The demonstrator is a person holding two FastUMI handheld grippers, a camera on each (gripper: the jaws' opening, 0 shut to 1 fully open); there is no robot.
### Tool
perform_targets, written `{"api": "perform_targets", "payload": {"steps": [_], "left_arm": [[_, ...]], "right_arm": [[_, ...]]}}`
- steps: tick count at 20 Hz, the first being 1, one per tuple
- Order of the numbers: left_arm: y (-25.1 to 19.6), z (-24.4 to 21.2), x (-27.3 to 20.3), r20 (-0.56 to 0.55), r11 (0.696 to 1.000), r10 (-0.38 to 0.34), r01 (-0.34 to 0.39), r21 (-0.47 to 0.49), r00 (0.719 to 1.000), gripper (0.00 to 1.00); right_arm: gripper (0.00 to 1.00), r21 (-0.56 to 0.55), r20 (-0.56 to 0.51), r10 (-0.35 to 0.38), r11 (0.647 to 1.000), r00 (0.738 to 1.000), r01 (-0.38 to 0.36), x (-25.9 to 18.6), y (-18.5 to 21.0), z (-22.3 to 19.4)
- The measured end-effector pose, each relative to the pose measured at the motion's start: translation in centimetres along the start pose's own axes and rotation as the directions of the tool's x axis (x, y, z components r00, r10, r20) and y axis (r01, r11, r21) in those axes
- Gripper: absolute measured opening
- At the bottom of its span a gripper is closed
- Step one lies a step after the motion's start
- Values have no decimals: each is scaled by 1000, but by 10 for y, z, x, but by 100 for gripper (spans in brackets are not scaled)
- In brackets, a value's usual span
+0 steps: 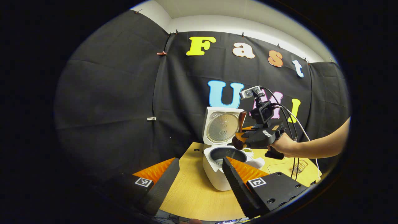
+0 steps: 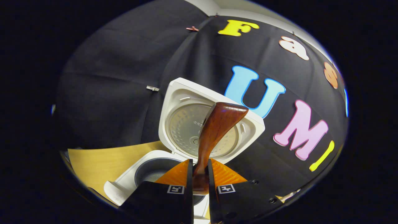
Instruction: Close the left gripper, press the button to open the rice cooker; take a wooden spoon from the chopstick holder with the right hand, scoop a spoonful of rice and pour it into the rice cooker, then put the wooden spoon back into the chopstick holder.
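Note:
The white rice cooker stands on the wooden table with its lid raised upright and the dark inner pot exposed. My left gripper hangs in front of the cooker, open, with nothing between its fingers. A hand holds my right gripper over the pot's far side. In the right gripper view, that gripper is shut on the handle of the brown wooden spoon. The spoon's bowl points up in front of the lid. I cannot tell whether it carries rice.
A wire rack lies on the table at the right, behind the left gripper's right finger. Black and white cables trail from the right gripper. A small dish sits just behind the cooker. The table's left edge lies beside the cooker.

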State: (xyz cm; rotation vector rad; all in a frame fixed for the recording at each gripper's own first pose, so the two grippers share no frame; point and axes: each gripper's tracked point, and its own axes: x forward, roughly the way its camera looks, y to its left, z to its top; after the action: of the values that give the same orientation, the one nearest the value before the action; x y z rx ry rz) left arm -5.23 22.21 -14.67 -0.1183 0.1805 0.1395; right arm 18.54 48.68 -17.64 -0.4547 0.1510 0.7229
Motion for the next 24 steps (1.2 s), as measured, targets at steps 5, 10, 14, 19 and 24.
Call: {"api": "perform_targets", "payload": {"steps": [5,10,14,19,24], "left_arm": [[-3,0,-4,3,1000,6,-6,1,1000,96],[-9,2,-12,-4,999,36,-36,8,999,96],[-24,4,-13,-2,998,53,-53,-33,999,96],[-42,13,-11,14,996,87,-87,-12,996,96],[-67,18,-7,19,995,97,-97,-5,995,96]], "right_arm": [[24,-60,4,37,997,999,-37,-4,15,-9],[24,380,-59,60,925,996,-33,2,5,-29],[24,673,-38,71,739,997,-26,-2,-9,-19],[24,822,22,39,568,999,-40,-29,-41,1],[24,857,79,-19,512,997,-58,-85,-85,13]]}}
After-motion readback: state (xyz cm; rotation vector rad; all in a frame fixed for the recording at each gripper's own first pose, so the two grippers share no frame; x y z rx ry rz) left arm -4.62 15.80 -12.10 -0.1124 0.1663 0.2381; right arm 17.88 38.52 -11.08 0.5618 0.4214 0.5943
